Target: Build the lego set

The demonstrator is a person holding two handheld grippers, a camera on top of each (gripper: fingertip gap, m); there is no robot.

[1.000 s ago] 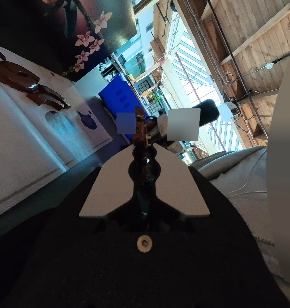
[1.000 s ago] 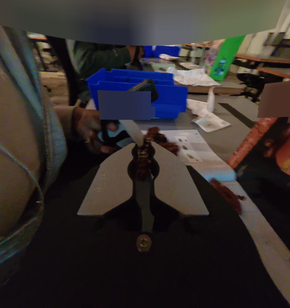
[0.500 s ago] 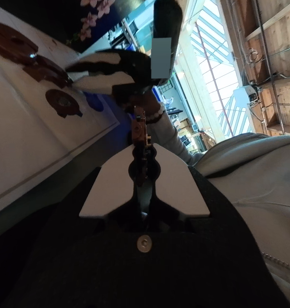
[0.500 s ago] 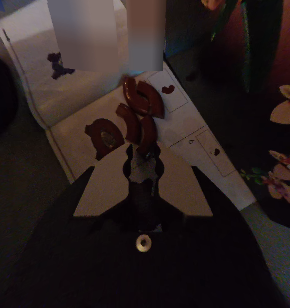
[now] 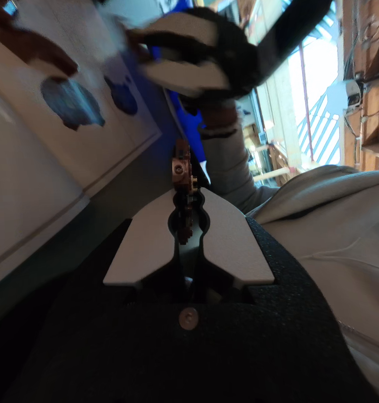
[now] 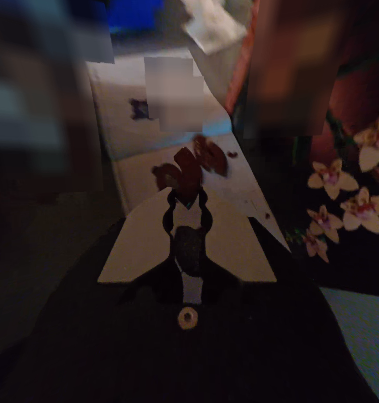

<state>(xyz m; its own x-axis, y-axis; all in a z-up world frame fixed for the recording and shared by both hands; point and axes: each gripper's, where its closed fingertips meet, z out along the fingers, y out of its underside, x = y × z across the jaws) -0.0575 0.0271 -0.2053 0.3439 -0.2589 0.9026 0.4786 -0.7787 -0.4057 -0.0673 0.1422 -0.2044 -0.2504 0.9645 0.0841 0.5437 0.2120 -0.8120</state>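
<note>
L gripper (image 5: 187,192) clamped on a thin brown brick assembly (image 5: 182,168), held edge-on, pads pressing both faces; long axis runs straight out along the fingers, far end past the tips, one tan stud on its R face. It hangs in the air off the near edge of the open white booklet (image 5: 42,152), apart from the page. R gripper (image 6: 186,193) gripping one reddish-brown curved piece (image 6: 188,174), fingers shut on its near, pointed end; long axis points away and slightly L, far end raised over the booklet. Contact w/ page: cannot tell, blurred. Count on the page in R view: 2 more reddish-brown curved pieces (image 6: 212,157) lying together just beyond, toward the booklet's R edge; 1 brown printed shape (image 6: 165,175) just L of the held piece. Dark box w/ orchid picture (image 6: 345,196) runs close along the booklet's R edge, tight that side. Grey tabletop (image 6: 42,229) L of the booklet is open. Blue bin (image 6: 136,19) at the far edge.
</note>
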